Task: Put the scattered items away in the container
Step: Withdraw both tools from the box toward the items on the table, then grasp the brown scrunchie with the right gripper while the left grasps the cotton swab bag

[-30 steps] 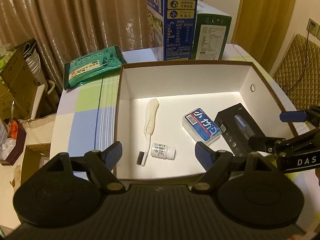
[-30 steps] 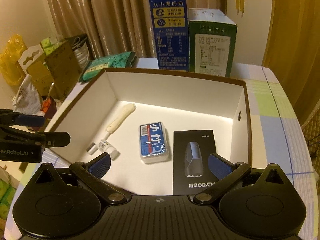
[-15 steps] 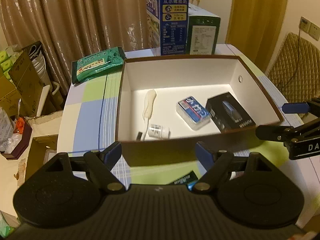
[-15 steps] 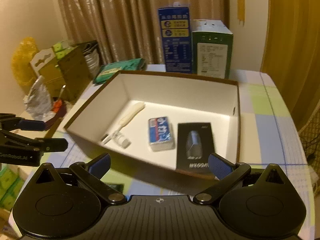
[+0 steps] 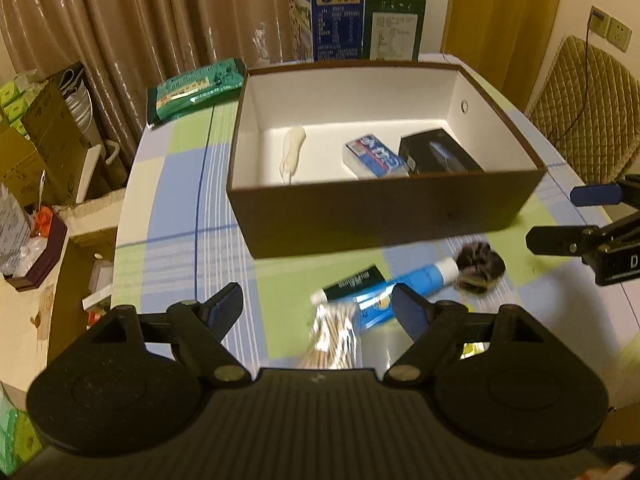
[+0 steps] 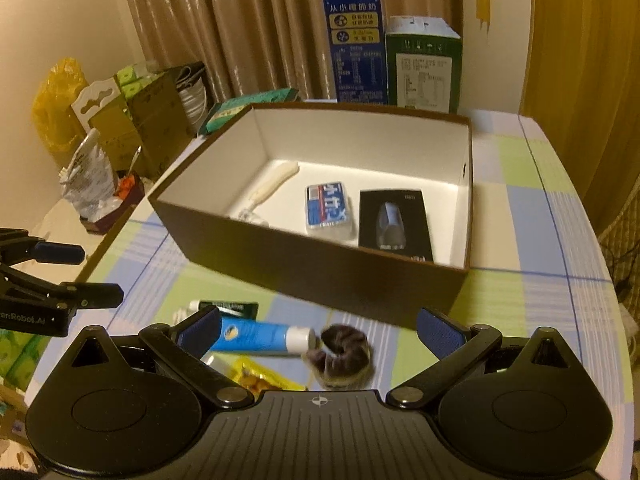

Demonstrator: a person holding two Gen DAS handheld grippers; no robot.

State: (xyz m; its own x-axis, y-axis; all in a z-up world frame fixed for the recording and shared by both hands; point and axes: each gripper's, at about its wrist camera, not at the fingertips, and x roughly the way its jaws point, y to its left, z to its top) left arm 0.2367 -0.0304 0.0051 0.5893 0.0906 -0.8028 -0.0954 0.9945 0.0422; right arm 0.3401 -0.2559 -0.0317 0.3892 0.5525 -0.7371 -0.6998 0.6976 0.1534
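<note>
A brown box (image 5: 384,220) with a white inside holds a white brush (image 5: 293,152), a blue pack (image 5: 374,156) and a black carton (image 5: 438,156). On the checked cloth before its front wall lie a dark green tube (image 5: 352,282), a blue tube (image 5: 408,284), a dark furry hair tie (image 5: 480,266), a bag of cotton swabs (image 5: 334,336) and a yellow packet (image 6: 256,376). My left gripper (image 5: 318,308) hovers open over the swabs and tubes, holding nothing. My right gripper (image 6: 319,328) hangs open and empty above the blue tube (image 6: 260,336) and hair tie (image 6: 344,354).
A blue carton (image 5: 326,12) and a green carton (image 5: 392,28) stand behind the box, and a green pouch (image 5: 196,88) lies at the back left. Cardboard boxes (image 5: 44,136) crowd the floor left of the table. A quilted chair (image 5: 588,116) stands at the right.
Both grippers have drawn back from above the box toward the table's near side. The tubes, hair tie and swabs in front of the box have come into view.
</note>
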